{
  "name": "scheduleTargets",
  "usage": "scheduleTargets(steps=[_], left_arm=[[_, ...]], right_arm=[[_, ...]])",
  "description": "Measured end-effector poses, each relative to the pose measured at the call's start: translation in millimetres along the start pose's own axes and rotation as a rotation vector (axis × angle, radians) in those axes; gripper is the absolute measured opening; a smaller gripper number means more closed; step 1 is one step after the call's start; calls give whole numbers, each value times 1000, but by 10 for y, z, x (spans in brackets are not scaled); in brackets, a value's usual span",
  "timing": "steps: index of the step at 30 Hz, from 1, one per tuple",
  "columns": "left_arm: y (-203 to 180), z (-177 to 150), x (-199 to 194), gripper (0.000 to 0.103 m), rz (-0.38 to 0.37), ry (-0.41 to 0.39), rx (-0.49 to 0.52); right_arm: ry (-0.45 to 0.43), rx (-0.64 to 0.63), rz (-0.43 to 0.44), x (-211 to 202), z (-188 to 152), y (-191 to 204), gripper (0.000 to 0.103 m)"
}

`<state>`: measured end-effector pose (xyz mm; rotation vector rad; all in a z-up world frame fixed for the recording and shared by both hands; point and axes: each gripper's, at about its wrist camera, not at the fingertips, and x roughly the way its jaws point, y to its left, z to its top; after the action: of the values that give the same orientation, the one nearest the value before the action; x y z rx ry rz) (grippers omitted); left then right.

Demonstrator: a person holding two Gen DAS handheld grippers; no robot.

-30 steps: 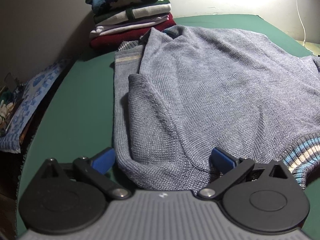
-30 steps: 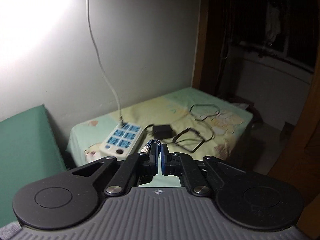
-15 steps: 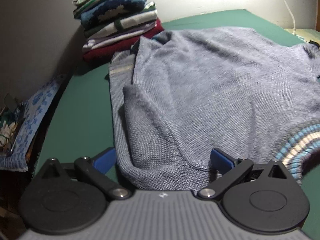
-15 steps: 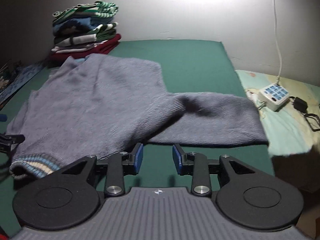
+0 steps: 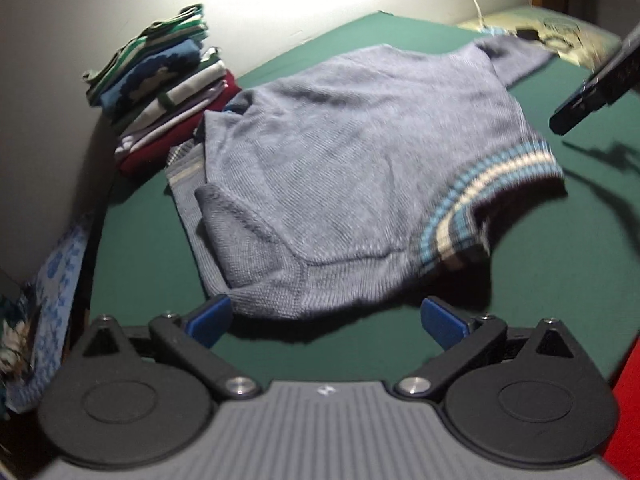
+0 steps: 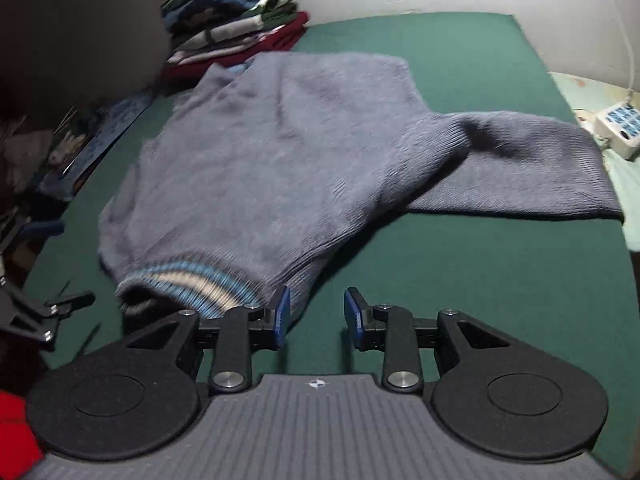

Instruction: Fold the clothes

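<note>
From my left wrist view the right hand-held gripper point(image 5: 592, 84) is a dark smear cut off by the right edge, so I cannot tell how its jaws stand. The far sleeve point(image 5: 516, 60) of the grey sweater point(image 5: 360, 160) is blurred, its cuff unclear. In the right wrist view the stack of folded clothes point(image 6: 232, 12) is cropped at the top, the clutter point(image 6: 36, 152) at left is too dark to identify, and the power strip point(image 6: 620, 128) runs off the right edge.

No legible text anywhere (small emblem on each gripper body point(image 6: 316, 383), unreadable)
</note>
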<state>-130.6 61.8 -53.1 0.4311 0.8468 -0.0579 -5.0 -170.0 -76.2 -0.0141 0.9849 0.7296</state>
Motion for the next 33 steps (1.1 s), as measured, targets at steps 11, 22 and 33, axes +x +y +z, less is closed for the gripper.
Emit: scheduleTargets(steps=[11, 22, 33], left_arm=[[3, 135, 308, 86, -109, -26, 48], [-78, 152, 351, 70, -200, -93, 38], [-193, 128, 226, 15, -236, -132, 65]], right_arm=[[17, 127, 59, 320, -25, 262, 44], [-136, 150, 38, 327, -231, 313, 64], [-109, 180, -47, 281, -190, 340, 11]])
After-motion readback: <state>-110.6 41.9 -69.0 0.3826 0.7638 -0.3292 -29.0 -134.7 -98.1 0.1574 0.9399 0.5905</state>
